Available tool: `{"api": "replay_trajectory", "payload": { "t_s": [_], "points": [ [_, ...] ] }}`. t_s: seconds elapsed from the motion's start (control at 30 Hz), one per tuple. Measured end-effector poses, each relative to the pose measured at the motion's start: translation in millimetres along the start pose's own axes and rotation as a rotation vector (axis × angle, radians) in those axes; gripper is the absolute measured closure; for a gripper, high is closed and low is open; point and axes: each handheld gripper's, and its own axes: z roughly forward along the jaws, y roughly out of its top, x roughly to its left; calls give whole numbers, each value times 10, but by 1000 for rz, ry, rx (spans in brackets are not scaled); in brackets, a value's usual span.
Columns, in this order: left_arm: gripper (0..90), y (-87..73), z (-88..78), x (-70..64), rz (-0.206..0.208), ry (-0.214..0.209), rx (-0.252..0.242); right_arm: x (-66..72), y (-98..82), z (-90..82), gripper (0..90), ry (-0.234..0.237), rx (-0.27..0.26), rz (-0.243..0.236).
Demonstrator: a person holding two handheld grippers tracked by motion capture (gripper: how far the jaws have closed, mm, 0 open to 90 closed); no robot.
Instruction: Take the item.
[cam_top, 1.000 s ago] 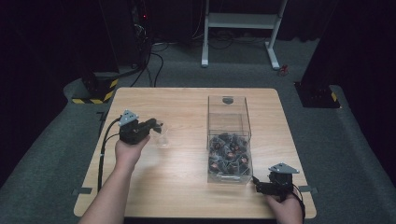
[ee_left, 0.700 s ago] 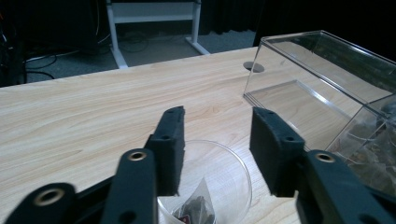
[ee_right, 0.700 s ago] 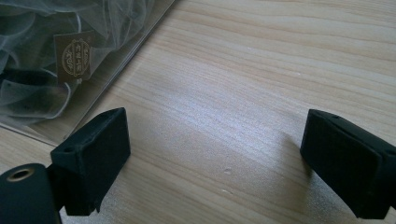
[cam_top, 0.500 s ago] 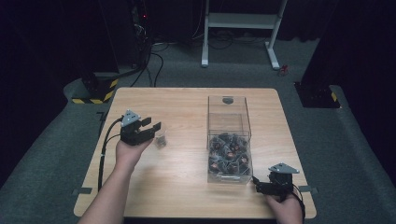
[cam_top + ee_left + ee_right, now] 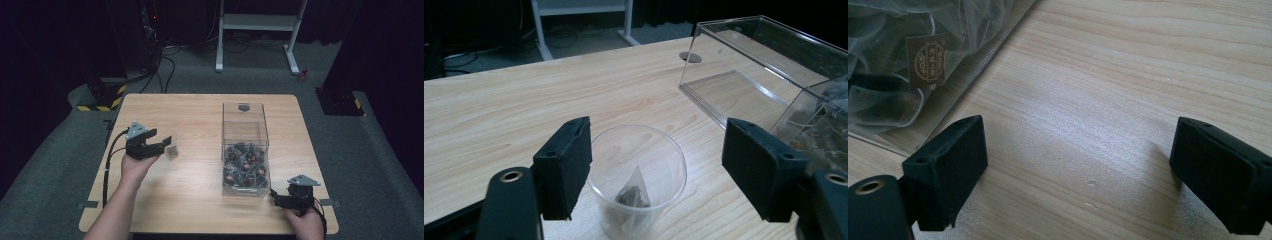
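Note:
A small clear plastic cup (image 5: 173, 150) stands upright on the wooden table (image 5: 200, 120), left of centre. In the left gripper view the cup (image 5: 639, 165) holds one pyramid tea bag (image 5: 633, 192). My left gripper (image 5: 167, 144) straddles the cup; its jaws have just been opening and stand open, with the right pad well clear of the cup wall. A tall clear box (image 5: 245, 150) at centre right holds several tea bags (image 5: 245, 167). My right gripper (image 5: 276, 199) rests open on the table by the box's near right corner, with bare wood between its jaws (image 5: 1080, 160).
The box's clear wall with netted tea bags (image 5: 908, 60) lies just left of the right gripper. A round grommet (image 5: 244, 106) is set in the table behind the box. Cables and a white stand (image 5: 260, 30) are on the floor beyond the table.
The left gripper's jaws have spread apart and let go of the cup, which now stands on the table by itself. The right gripper has not moved.

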Motion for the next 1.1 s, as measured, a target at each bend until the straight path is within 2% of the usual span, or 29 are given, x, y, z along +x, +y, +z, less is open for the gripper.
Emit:
{"api": "replay_trajectory", "payload": {
  "t_s": [0.13,0.33,0.53,1.1],
  "points": [
    [282,-35,-53,-8,-8,-5,-2,0,0,0,81,0,0,0],
    [278,-76,-131,-22,3,-13,1,0,0,0,82,0,0,0],
    [274,-129,-212,-22,-11,-21,9,1,1,-1,82,1,1,2],
    [278,-380,-381,0,-23,-23,35,1,0,-1,82,1,0,2]
  ]
}}
